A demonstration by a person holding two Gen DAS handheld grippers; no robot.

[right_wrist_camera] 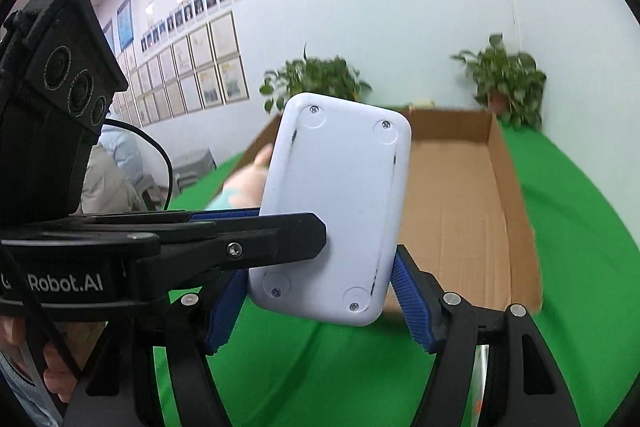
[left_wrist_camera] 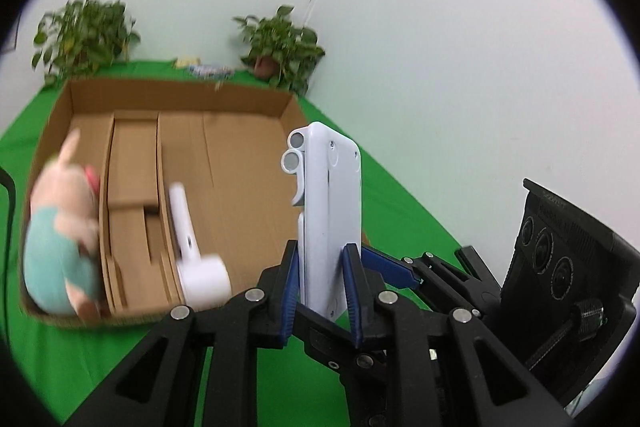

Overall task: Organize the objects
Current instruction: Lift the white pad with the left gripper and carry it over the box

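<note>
White device (left_wrist_camera: 330, 223) stands upright, clamped in left claw (left_wrist_camera: 323, 297)

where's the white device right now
The white device is off the table, clamped upright in the left gripper, just right of the cardboard box; the right gripper brackets its lower end.

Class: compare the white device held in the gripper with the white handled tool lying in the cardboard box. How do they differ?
1. The white device is a flat rounded slab; the white handled tool has a slim handle and a thick roller-like head.
2. The device stands upright, clamped by the left hand-held gripper; the tool lies loose in the cardboard box.
Both are white.
</note>
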